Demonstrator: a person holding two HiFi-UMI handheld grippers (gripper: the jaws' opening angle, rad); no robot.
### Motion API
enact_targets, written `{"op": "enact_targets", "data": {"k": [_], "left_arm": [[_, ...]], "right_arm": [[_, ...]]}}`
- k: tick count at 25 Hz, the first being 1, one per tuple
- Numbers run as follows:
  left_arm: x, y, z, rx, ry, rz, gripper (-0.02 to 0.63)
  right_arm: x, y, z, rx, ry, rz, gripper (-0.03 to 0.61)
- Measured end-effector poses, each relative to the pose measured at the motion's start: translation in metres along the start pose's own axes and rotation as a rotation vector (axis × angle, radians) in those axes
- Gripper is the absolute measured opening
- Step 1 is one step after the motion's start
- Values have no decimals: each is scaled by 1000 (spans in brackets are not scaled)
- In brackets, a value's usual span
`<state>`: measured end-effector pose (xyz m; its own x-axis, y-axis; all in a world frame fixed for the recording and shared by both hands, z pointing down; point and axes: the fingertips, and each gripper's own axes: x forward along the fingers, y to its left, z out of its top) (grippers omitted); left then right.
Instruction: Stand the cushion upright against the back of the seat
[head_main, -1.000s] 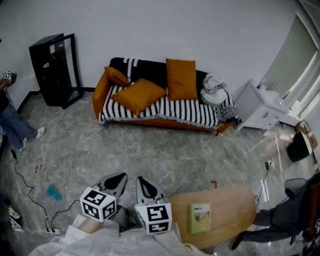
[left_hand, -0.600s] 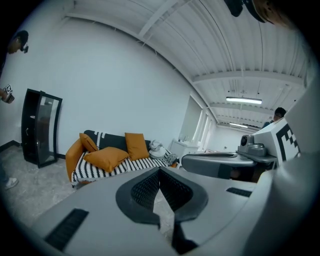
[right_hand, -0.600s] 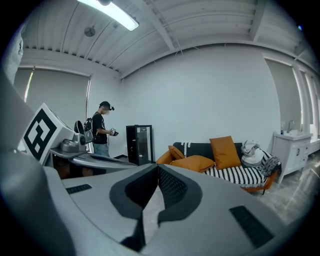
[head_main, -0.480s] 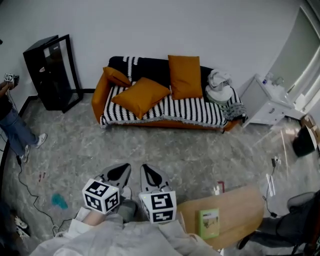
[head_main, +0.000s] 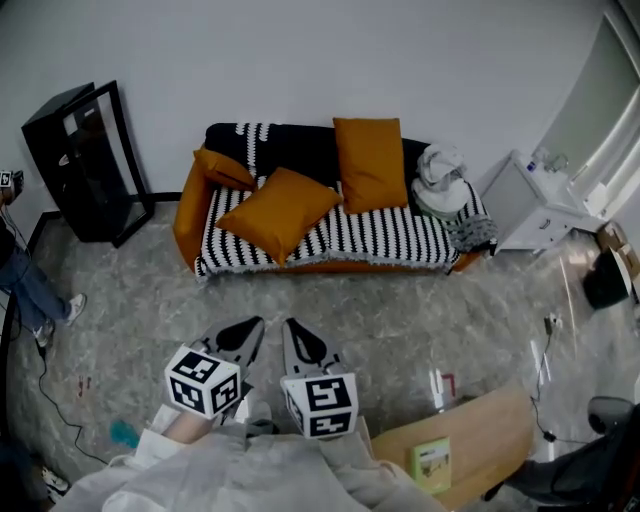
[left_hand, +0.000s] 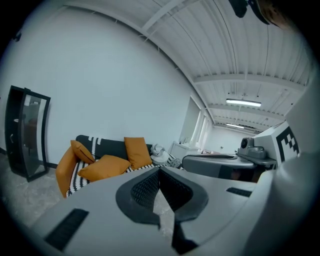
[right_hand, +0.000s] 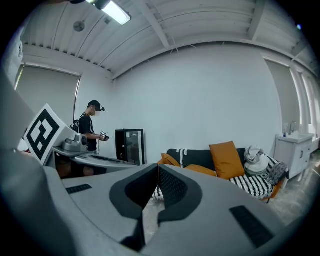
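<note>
The left gripper (head_main: 250, 330) and right gripper (head_main: 292, 330) sit side by side, each with jaws pressed together on nothing. The cushion (head_main: 285, 212) lies slanted on the sofa (head_main: 390, 235) seat, at twelve o'clock from them and well apart, with another cushion (head_main: 370, 163) upright at its two o'clock.

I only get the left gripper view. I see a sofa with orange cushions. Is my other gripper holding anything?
Observer: No. The right gripper view shows the right gripper with its jaws together and nothing between them.
Operator: Is anybody else in the room?
Observer: Yes. In the right gripper view a person stands beside the black cabinet.
Operator: What's close to me that I can't see?
Observer: The head view shows a wooden table at your right side, with a green book lying on it.
</note>
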<state>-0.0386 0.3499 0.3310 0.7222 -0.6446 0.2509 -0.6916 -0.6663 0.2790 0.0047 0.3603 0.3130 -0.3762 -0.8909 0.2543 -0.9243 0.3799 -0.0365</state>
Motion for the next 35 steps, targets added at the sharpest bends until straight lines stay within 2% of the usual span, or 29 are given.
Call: {"op": "enact_targets", "data": {"k": [4, 8, 16, 21, 29, 35], "left_arm": [[23, 28, 14, 4, 9, -18, 8], [38, 48, 18, 14, 27, -24, 8], [73, 87, 14, -56, 69, -12, 8], [96, 108, 19, -62, 76, 10, 6], [153, 148, 37, -92, 72, 35, 8], [201, 171, 74, -84, 40, 53, 8]], "right_arm": [[37, -8, 8, -5, 8, -15, 14], [64, -14, 1, 4, 43, -17, 14], [112, -26, -5, 35, 97, 15, 14], [140, -49, -7, 27, 90, 9, 14], [200, -90, 8, 24, 111, 39, 14], [245, -130, 38, -1, 75, 69, 14]]}}
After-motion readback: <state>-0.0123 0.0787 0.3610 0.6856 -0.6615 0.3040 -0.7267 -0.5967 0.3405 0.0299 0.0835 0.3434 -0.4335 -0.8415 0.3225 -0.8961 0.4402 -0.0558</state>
